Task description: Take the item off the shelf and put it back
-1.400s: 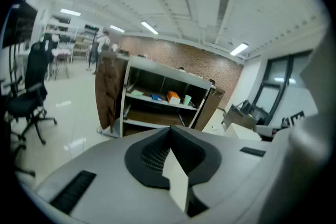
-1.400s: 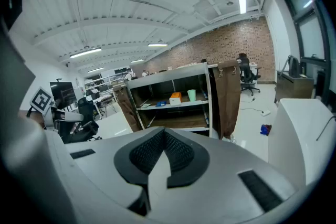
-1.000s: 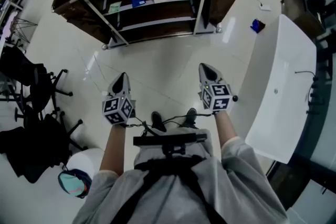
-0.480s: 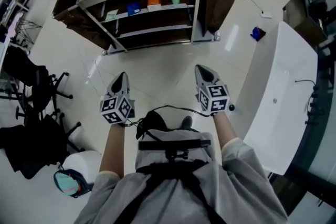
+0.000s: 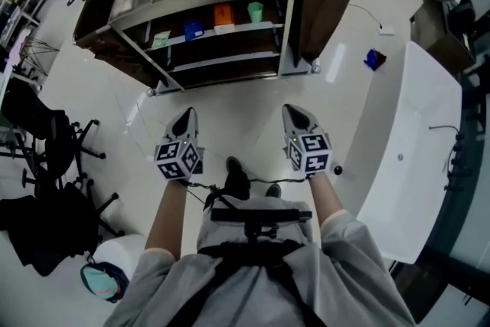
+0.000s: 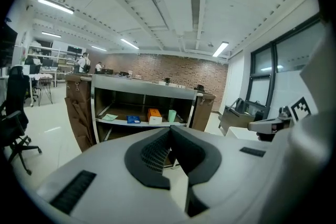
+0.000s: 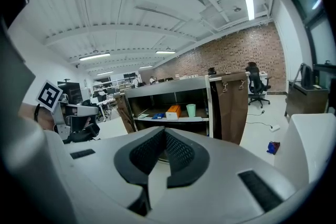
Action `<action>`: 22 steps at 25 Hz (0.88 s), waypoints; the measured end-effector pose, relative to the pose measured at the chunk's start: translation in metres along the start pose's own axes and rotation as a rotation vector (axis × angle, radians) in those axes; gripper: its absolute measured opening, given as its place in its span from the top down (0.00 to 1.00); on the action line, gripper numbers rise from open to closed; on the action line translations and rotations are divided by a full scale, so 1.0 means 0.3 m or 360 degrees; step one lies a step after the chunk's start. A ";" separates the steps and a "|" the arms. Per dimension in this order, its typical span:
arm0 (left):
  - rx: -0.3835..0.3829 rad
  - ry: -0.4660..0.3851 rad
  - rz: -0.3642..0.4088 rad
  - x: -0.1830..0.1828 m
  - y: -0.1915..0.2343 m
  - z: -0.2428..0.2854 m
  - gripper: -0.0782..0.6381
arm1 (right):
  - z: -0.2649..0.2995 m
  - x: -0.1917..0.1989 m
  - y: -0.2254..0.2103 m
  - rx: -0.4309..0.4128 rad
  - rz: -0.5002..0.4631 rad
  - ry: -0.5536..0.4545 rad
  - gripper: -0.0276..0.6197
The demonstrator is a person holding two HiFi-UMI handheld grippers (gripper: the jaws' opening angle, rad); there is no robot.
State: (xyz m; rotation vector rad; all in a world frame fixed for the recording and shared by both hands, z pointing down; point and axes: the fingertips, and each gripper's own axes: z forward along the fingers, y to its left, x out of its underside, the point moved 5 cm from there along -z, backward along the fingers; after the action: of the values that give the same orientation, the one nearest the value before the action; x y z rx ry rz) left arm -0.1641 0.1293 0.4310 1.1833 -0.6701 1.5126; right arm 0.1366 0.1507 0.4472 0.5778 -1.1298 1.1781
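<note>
The left hand-held gripper [image 5: 186,119] and the right hand-held gripper [image 5: 295,113] are both pinching shut with nothing inside. The orange box [image 5: 223,13] is sitting on the shelf [image 5: 289,27] far ahead, well apart from both, probably slightly nearer the left one.

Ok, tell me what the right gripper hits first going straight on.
Nothing close. The right gripper, shut and empty, aims across bare floor toward the lower part of the shelf; tilted slightly down, it may meet the floor first. Depth is unclear.
</note>
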 end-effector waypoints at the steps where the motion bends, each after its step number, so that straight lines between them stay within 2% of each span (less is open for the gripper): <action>1: 0.0005 0.0007 -0.0008 -0.008 0.010 0.027 0.88 | 0.019 -0.008 0.000 0.0005 -0.0005 0.0005 0.94; 7: 0.0082 0.0075 -0.0032 -0.033 0.086 0.202 0.88 | 0.192 -0.061 -0.008 0.0071 0.0004 0.0005 0.94; 17: 0.0175 0.0135 0.0005 -0.084 0.204 0.460 0.88 | 0.502 -0.136 0.026 0.0105 -0.0049 0.0051 0.94; 22: 0.0156 0.0175 -0.0085 -0.073 0.213 0.587 0.88 | 0.638 -0.183 0.003 0.0056 -0.0090 0.0091 0.94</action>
State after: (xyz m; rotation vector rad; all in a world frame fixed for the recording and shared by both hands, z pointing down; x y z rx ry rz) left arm -0.1669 -0.0516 0.4837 1.1728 -0.4919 1.5678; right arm 0.0645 -0.0335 0.4694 0.5960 -1.0396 1.1605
